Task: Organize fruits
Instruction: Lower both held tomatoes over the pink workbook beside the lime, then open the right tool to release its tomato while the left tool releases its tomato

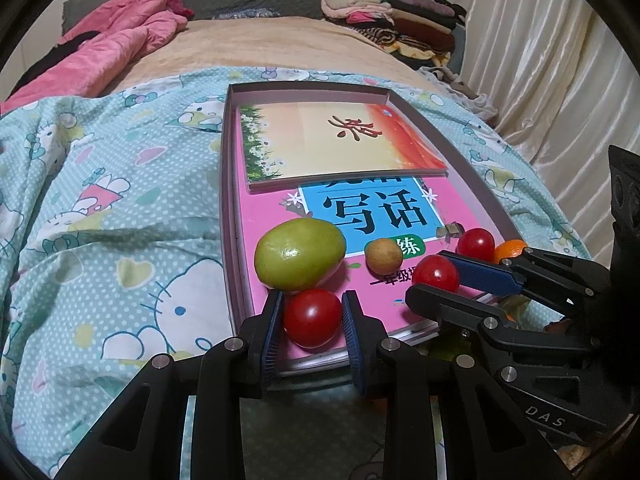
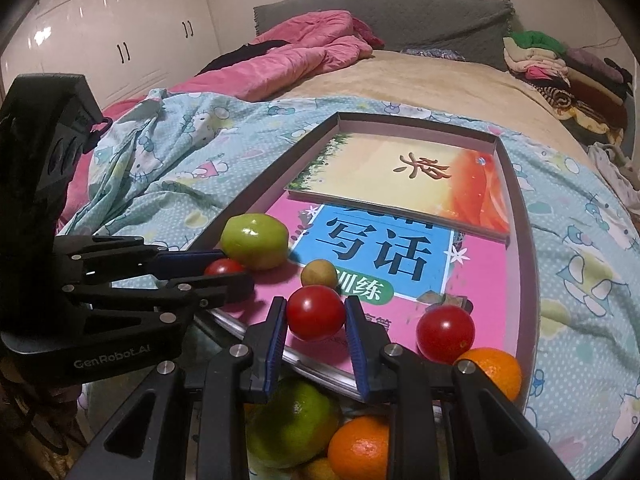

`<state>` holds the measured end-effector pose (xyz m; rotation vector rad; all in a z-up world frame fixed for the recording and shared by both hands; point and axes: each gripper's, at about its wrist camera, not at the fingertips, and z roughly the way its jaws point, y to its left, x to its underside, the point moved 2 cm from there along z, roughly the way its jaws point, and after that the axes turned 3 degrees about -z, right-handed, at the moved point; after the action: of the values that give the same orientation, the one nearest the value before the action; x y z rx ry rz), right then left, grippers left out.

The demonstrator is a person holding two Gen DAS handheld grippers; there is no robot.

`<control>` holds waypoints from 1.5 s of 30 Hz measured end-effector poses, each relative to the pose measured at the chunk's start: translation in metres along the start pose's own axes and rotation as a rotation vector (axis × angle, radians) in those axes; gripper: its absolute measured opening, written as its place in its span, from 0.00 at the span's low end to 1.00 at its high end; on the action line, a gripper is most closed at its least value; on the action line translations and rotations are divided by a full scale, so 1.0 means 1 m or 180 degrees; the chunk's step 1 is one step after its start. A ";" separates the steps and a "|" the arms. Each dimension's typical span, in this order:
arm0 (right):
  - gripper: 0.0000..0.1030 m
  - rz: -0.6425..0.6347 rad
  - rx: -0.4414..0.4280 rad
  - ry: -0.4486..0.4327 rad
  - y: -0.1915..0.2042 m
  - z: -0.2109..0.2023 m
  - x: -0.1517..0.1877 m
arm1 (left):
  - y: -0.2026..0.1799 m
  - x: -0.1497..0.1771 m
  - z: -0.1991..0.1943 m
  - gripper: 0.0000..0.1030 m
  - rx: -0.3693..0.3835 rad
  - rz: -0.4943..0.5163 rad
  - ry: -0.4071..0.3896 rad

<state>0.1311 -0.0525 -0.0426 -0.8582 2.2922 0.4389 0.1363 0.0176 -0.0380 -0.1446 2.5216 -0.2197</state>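
Both my grippers, left gripper (image 1: pixel 313 322) and right gripper (image 2: pixel 316 322), have jaws clenched on small red cherry tomatoes over the pink book in the shallow tray (image 1: pixel 230 200) on the bed; green fruit (image 1: pixel 300 254), small tan fruit (image 1: pixel 383 255) still unsorted, so I judge early.

The pink book (image 1: pixel 280 216) carries large black "写话" on a blue panel, with "练" on green below. "GenRobot.AI" marks the left tongs (image 2: pixel 236 276); "DAS" marks the right tongs (image 1: pixel 444 276).
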 end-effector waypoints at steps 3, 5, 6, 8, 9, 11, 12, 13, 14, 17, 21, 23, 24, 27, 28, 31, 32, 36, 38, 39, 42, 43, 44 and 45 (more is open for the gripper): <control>0.28 0.0007 -0.0001 0.0001 0.000 0.000 0.000 | 0.000 0.000 0.000 0.29 -0.0003 0.0002 -0.0001; 0.28 0.0016 0.0000 -0.0001 -0.001 0.000 0.001 | 0.000 0.000 0.000 0.29 -0.0007 0.0007 -0.0002; 0.29 0.0022 0.0004 -0.0002 -0.001 0.000 0.001 | 0.000 0.000 0.000 0.29 -0.0008 0.0008 -0.0002; 0.29 0.0052 0.0002 -0.0002 -0.002 0.001 0.002 | 0.000 0.000 0.000 0.29 -0.0011 0.0010 -0.0002; 0.29 0.0064 0.0007 0.0000 -0.002 0.001 0.001 | 0.000 0.000 0.000 0.29 -0.0010 0.0011 -0.0003; 0.29 0.0096 0.0015 0.0001 -0.004 0.001 0.001 | 0.000 -0.001 0.000 0.29 -0.0009 0.0008 -0.0003; 0.29 0.0120 0.0005 0.0001 -0.005 0.001 0.001 | 0.000 0.000 0.000 0.29 -0.0009 0.0010 -0.0002; 0.29 0.0141 -0.0010 0.0000 -0.006 0.001 0.002 | 0.000 0.000 0.000 0.29 -0.0010 0.0011 -0.0003; 0.29 0.0161 -0.0017 -0.0003 -0.007 0.002 0.002 | 0.000 0.000 0.000 0.29 -0.0011 0.0012 -0.0002; 0.29 0.0173 -0.0013 -0.0011 -0.007 0.002 0.002 | 0.000 0.000 0.000 0.29 -0.0009 0.0010 -0.0002; 0.29 0.0204 -0.0014 -0.0026 -0.007 0.002 0.003 | 0.000 0.000 0.000 0.29 -0.0010 0.0012 -0.0001; 0.29 0.0229 -0.0018 -0.0032 -0.008 0.002 0.003 | 0.000 -0.001 0.000 0.29 -0.0011 0.0010 -0.0003; 0.29 0.0240 -0.0019 -0.0035 -0.008 0.002 0.003 | 0.000 -0.001 0.000 0.29 -0.0011 0.0012 -0.0002; 0.29 0.0241 -0.0017 -0.0048 -0.007 0.001 0.003 | -0.001 -0.001 0.000 0.29 -0.0013 0.0014 -0.0002; 0.29 0.0230 -0.0014 -0.0053 -0.006 0.001 0.003 | -0.001 -0.001 0.000 0.29 -0.0013 0.0015 -0.0004; 0.32 0.0196 -0.0012 -0.0072 -0.003 -0.001 0.003 | 0.000 -0.001 0.000 0.29 -0.0013 0.0017 -0.0003; 0.33 0.0189 -0.0016 -0.0078 -0.003 -0.001 0.003 | -0.001 -0.001 0.000 0.29 -0.0013 0.0018 -0.0004; 0.36 0.0136 0.0018 -0.0106 0.000 -0.003 0.001 | -0.001 -0.001 0.000 0.29 -0.0016 0.0028 -0.0005; 0.37 0.0125 0.0032 -0.0146 0.001 -0.006 0.000 | 0.000 -0.002 0.000 0.29 -0.0013 0.0035 -0.0013; 0.38 0.0127 0.0041 -0.0163 0.001 -0.007 0.000 | -0.001 -0.002 0.000 0.29 -0.0014 0.0038 -0.0016; 0.46 0.0139 0.0052 -0.0227 0.000 -0.012 -0.001 | -0.001 -0.001 -0.002 0.29 -0.0007 0.0028 -0.0032; 0.48 0.0131 0.0052 -0.0258 0.000 -0.014 -0.001 | -0.001 -0.001 -0.003 0.29 0.0000 0.0024 -0.0037; 0.48 0.0130 0.0067 -0.0278 0.000 -0.015 -0.001 | -0.001 -0.002 -0.004 0.29 0.0009 0.0024 -0.0041; 0.49 0.0131 0.0077 -0.0292 -0.001 -0.016 -0.002 | -0.001 -0.002 -0.005 0.29 0.0007 0.0028 -0.0050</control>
<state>0.1254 -0.0601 -0.0302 -0.7645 2.2296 0.4582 0.1350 0.0169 -0.0332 -0.1337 2.5058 -0.2171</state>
